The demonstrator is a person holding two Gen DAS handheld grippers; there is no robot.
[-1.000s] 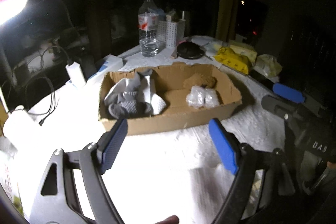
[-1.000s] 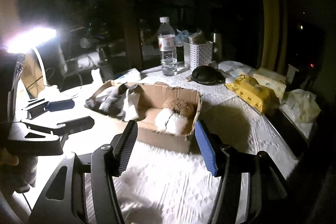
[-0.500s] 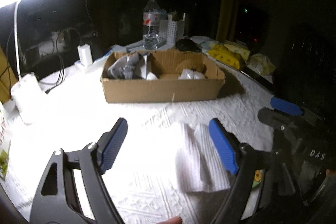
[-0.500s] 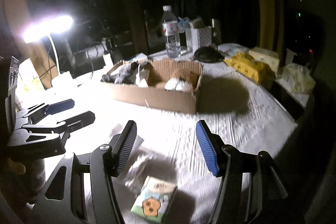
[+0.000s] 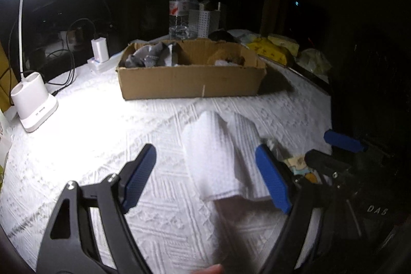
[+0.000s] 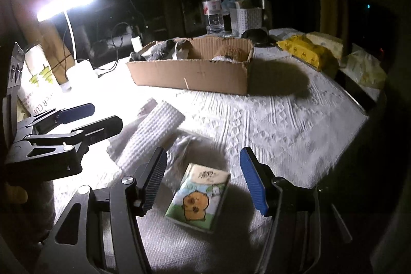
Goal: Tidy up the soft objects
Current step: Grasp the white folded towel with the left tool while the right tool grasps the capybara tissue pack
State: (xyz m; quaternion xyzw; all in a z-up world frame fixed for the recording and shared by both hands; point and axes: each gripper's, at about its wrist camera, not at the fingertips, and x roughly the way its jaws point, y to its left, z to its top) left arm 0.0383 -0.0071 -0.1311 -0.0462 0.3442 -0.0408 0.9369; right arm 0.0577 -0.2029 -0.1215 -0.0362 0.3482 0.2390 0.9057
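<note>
Both my grippers have backed off from the cardboard box [image 6: 190, 76]. Right gripper [image 6: 203, 181]: unclenched over the tissue pack [image 6: 199, 197]. Left gripper [image 5: 205, 176]: spread, empty, above what looks like a folded white towel [image 5: 218, 158]. Next: descend, close.

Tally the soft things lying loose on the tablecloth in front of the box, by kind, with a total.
White towels: 2, one rolled, one flat
Tissue packs: 1
Clear plastic wrappers: 1
Total: 4

A white waffle-weave towel [image 5: 218, 156] lies loosely folded on the worktop. Just beside it rests a small tissue pack [image 6: 199, 197] printed with a brown cartoon animal, lying flat. Well behind them a cardboard box [image 6: 190, 76] holds grey socks [image 5: 149, 57] at one end and a brown fluffy thing [image 6: 235, 52] at the other.
</note>
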